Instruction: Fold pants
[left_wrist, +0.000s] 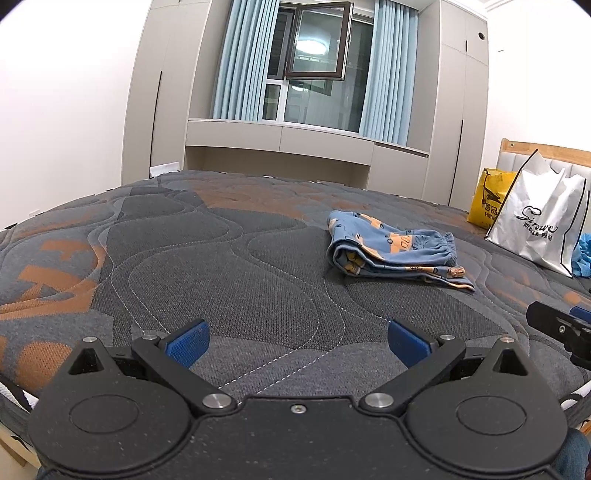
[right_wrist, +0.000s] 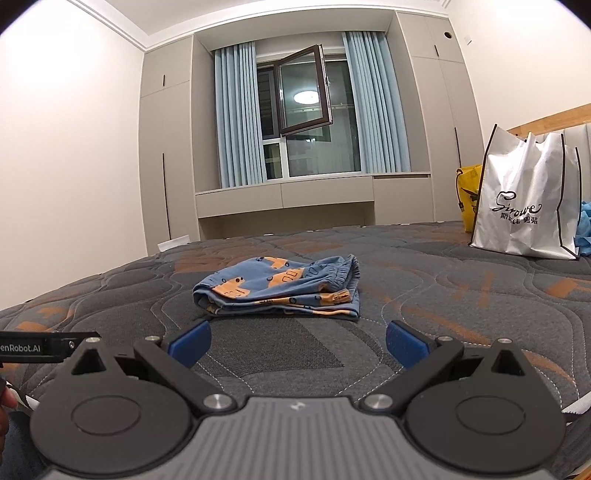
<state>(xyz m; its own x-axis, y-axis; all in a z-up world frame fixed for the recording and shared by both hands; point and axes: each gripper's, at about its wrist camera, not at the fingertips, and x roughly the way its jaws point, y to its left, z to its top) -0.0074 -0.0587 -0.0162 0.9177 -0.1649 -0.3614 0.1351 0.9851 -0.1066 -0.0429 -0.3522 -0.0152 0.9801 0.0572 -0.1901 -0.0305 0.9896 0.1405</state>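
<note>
The pants are small, blue with orange prints, and lie folded in a compact stack on the mattress. In the right wrist view the pants lie just beyond the fingers. My left gripper is open and empty, low over the mattress, left of and nearer than the pants. My right gripper is open and empty, directly in front of the pants. Part of the right gripper shows at the right edge of the left wrist view, and part of the left gripper at the left edge of the right wrist view.
A white shopping bag and a yellow bag stand at the right by the headboard, with blue cloth beside them. Cabinets and a window with blue curtains lie beyond the mattress's far edge.
</note>
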